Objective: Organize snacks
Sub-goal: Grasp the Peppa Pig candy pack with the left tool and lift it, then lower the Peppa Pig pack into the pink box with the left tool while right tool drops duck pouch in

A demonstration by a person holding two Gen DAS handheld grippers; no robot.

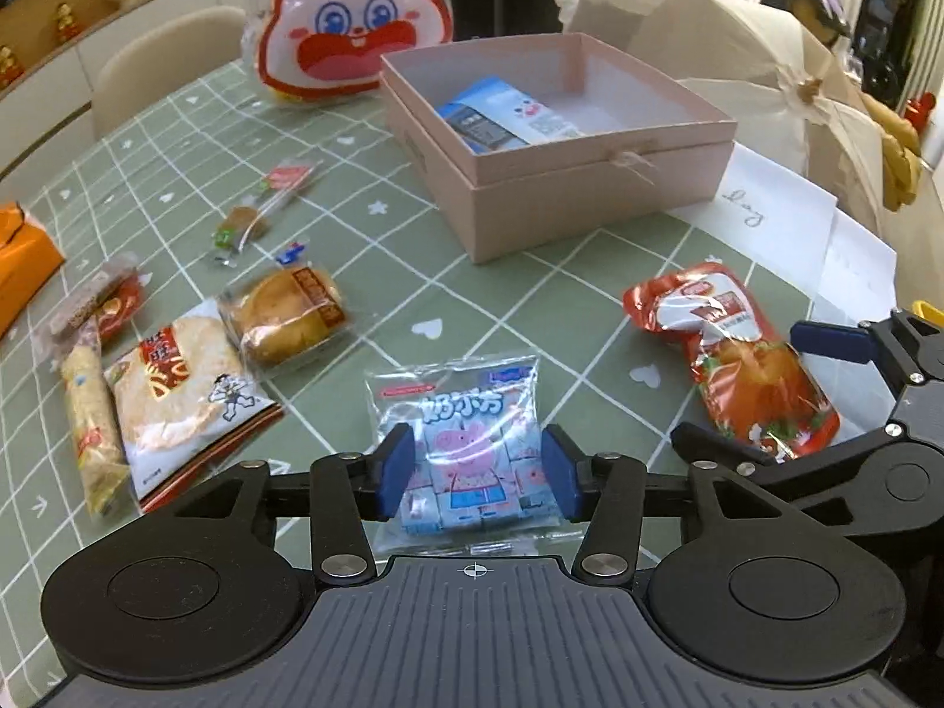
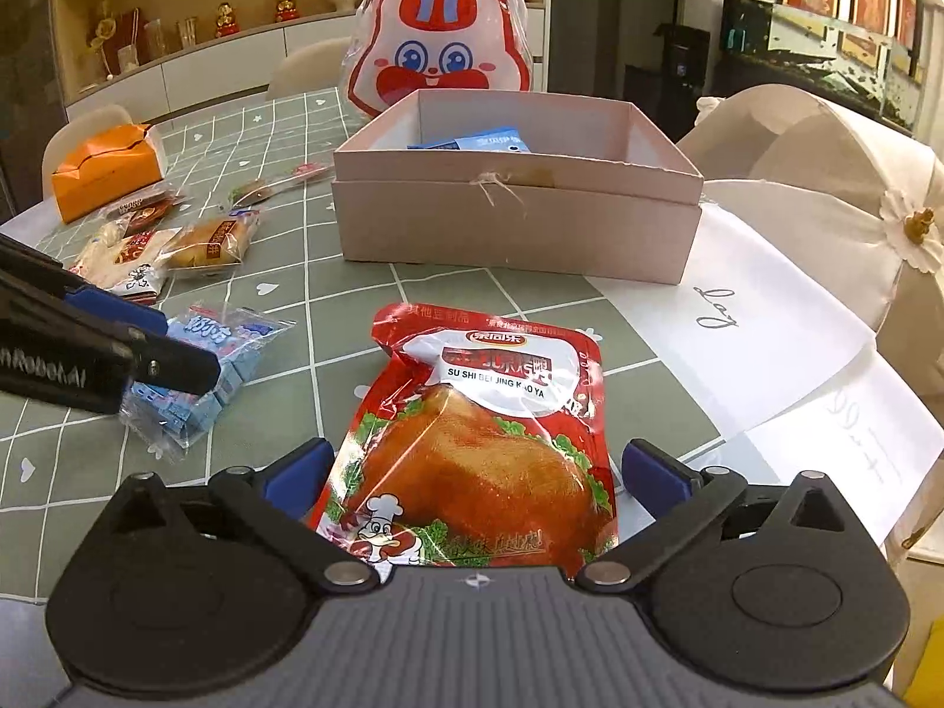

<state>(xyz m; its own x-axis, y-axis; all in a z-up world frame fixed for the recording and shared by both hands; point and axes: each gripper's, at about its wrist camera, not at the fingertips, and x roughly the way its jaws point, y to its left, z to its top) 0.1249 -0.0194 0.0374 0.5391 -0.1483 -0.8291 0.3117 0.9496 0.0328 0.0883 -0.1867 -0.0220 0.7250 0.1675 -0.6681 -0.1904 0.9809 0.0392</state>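
Off to the far left of the left tongs (image 1: 475,469) lies a loose row of wrapped snacks on the green checked tablecloth (image 1: 519,307): a long pale biscuit stick in clear film (image 1: 88,413), a round rice cracker in a red-and-white pack (image 1: 183,392), and a golden bun in a clear wrapper (image 1: 283,315), with an orange folded paper box (image 2: 106,168) beyond them. Between the left tongs' blue pads (image 1: 394,469) sits a clear packet of small blue milk cubes with a pink pig picture (image 1: 466,448); the jaws stand apart on either side of it, close to its sides, though I cannot tell if they touch it. Straight ahead of both tools, well apart from them, is an open pale pink cardboard box (image 1: 566,189) with a blue-and-white packet (image 1: 501,112) lying inside, and behind it a pink-and-red rabbit-faced plastic bag (image 2: 439,38) stands upright. Just to the right of the milk cubes, the right tongs (image 2: 475,478) are spread wide around the near end of a red foil pouch printed with a roast duck (image 2: 484,442), which lies flat on the cloth; its edges sit near the blue pads (image 2: 652,472), the jaws not closed on it. Further right, white paper sheets with handwriting (image 2: 755,348) rest against the box.
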